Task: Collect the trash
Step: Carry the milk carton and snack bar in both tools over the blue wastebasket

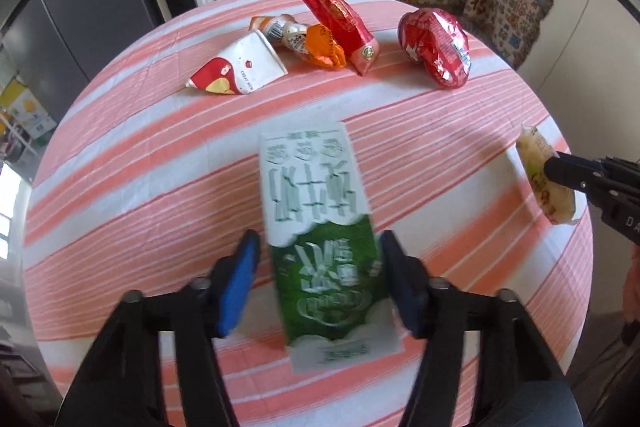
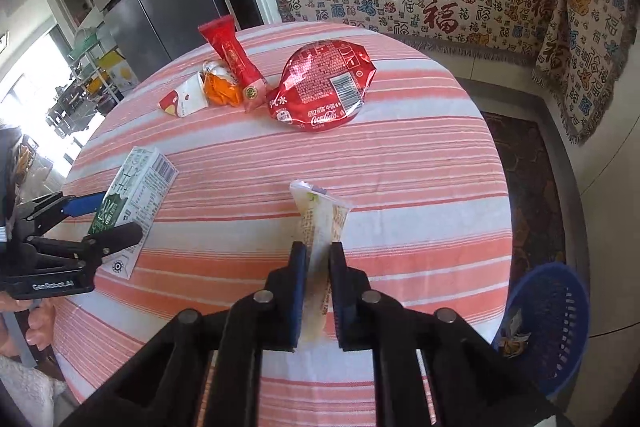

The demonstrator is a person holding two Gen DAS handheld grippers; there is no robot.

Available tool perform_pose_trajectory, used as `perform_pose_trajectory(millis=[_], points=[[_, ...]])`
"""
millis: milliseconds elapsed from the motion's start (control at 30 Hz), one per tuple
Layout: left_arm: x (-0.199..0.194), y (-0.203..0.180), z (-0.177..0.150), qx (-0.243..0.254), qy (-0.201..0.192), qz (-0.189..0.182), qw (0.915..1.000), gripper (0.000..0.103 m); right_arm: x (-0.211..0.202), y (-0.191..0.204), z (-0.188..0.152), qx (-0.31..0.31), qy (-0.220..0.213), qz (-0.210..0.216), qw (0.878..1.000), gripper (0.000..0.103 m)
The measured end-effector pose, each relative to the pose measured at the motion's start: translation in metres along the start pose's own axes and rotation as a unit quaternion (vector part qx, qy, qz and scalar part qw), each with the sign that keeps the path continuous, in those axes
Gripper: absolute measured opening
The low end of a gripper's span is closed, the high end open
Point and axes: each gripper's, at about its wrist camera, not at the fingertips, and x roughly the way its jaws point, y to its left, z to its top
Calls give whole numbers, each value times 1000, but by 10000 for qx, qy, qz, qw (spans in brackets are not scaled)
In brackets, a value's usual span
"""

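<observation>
Here the left tongs [image 1: 318, 267] grip the green-and-white carton [image 1: 320, 223] across its width, long axis pointing away; right tongs [image 2: 319, 283] pinch the pale wrapper [image 2: 320, 223], standing lengthwise.

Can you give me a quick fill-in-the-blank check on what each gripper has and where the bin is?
1. The right gripper is shut on a pale, see-through ____.
2. The left gripper has its fingers on either side of a green and white ____.
3. The blue basket stands on the ____ beside the table.
4. The crumpled red wrapper lies on the ____.

Missing words: wrapper; carton; floor; table
</observation>
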Motion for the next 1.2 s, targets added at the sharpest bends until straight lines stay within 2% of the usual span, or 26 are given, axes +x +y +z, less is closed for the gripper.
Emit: perform_pose_trajectory(millis=[200, 400, 767, 967, 1200], points=[[-26, -6, -8, -182, -352, -54, 9992, 51, -17, -10, -1, 56, -226, 145, 9996, 11], [-45, -31, -8, -101, -632, -49, 9979, 51, -33, -25, -7, 175, -376, 269, 9988, 11], [-53, -82, -1, 163, -735, -213, 9969, 51, -48, -47, -13, 328, -460, 250, 9981, 11], [-56, -130, 5, 380, -769, -665, 9941, 51, -63, -73, -18, 549, -593, 118, 9967, 11], [-50, -201, 8, 592, -701, -1419, 9856, 51, -95, -155, -39, 1199, -794, -453, 9886, 11]])
